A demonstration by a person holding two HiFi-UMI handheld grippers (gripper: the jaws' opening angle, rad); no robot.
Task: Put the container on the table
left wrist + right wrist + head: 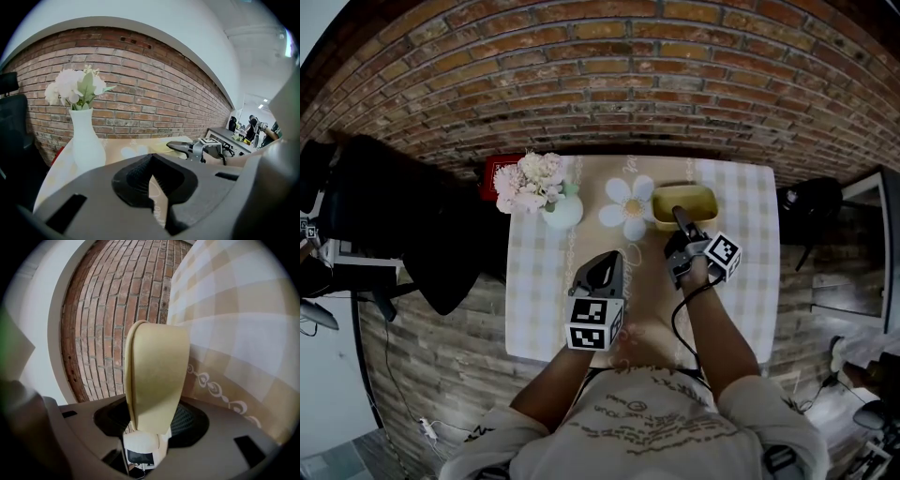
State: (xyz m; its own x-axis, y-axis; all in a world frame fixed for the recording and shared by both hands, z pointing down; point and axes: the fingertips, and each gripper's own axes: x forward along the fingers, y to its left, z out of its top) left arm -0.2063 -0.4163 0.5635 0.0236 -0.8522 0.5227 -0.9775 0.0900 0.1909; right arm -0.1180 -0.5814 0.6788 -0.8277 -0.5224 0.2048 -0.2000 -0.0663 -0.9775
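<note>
Brick wall [600, 84] backs a counter [745, 248] spread with a checked cloth. The near rim of the container [154, 380] is clamped between the jaws of the right gripper [150, 427]. This edge grip is judged to let the yellow dish be lowered flat without the jaws being caught beneath it. The container is held over the far right part of the counter, just right of a flower-shaped mat [630, 206]. Whether its base touches the cloth cannot be told. The jaws of the left gripper [150, 180] are closed on nothing and held back at the near middle, presumably out of the way. A vase [86, 140] of white flowers stands far left, well apart, so the landing spot is left free.
</note>
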